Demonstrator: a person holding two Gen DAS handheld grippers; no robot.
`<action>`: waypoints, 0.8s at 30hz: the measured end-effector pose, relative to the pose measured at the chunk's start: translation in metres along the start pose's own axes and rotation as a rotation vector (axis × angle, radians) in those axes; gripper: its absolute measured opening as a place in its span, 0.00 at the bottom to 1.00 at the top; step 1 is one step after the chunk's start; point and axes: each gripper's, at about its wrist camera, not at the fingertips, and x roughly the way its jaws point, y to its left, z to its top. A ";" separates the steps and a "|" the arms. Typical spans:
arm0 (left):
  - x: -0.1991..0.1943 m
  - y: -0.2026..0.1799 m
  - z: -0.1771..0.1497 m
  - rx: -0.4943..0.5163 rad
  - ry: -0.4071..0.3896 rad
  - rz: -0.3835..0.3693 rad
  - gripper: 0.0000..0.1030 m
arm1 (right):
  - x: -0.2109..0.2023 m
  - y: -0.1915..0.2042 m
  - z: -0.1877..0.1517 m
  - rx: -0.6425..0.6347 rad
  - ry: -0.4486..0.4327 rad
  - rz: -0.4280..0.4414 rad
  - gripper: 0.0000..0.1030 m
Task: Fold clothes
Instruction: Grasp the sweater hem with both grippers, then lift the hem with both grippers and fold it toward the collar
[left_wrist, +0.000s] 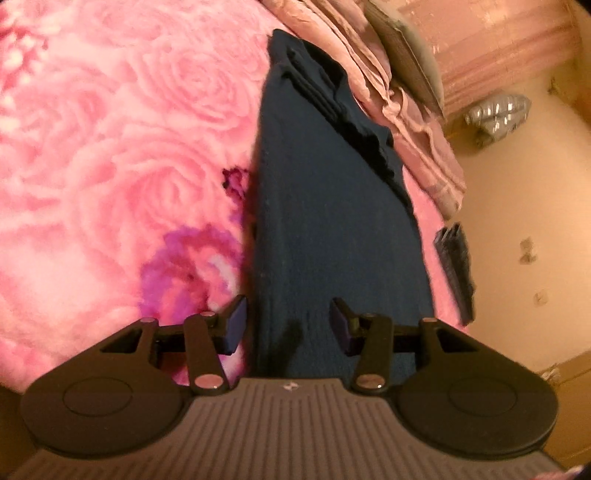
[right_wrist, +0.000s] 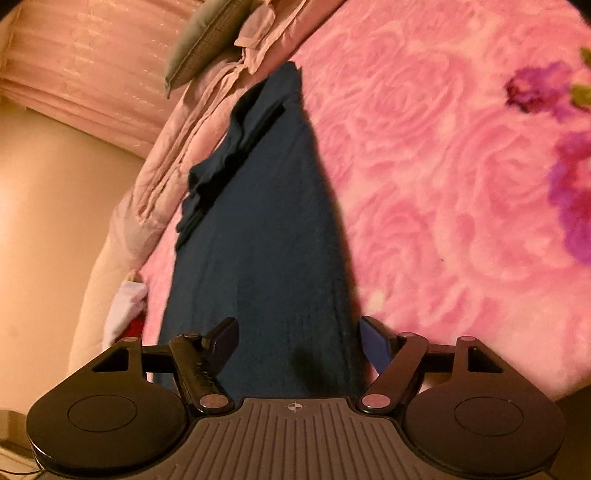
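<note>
Clearly the dark blue garment (left_wrist: 332, 229) lies stretched out long and narrow on the bed, over the pink rose blanket (left_wrist: 122, 147), near the bed's edge where the bedding falls toward the floor. Its long sides look already brought in, and at the far end some layers are bunched and overlapped; whether this is a half-made fold or a piece simply laid out, the pictures do not settle.

The left gripper (left_wrist: 288, 325) hovers over the near end with its jaws wide apart, gripping nothing. The right gripper (right_wrist: 299, 343) is likewise spread wide above the same end, with cloth between the pads but not pinched.

Judging by its matte, ribbed look, the fabric is soft, light and limp; it should sag and drag on the fleecy blanket rather than slide. The near corners seem the soundest places to take hold, catching all layers together.

No containers show; only a grey cushion (right_wrist: 199, 40) rests on crumpled pale pink bedding (right_wrist: 184, 122) beyond.
</note>
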 end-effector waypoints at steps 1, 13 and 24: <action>0.005 0.002 0.004 -0.021 -0.003 -0.019 0.40 | 0.004 0.000 0.002 0.001 0.004 0.010 0.71; 0.027 0.017 0.012 -0.101 0.026 -0.092 0.19 | 0.036 -0.006 0.018 0.010 0.054 0.082 0.51; -0.004 -0.010 0.009 -0.016 -0.076 -0.065 0.04 | -0.002 0.017 0.009 -0.035 -0.042 -0.002 0.06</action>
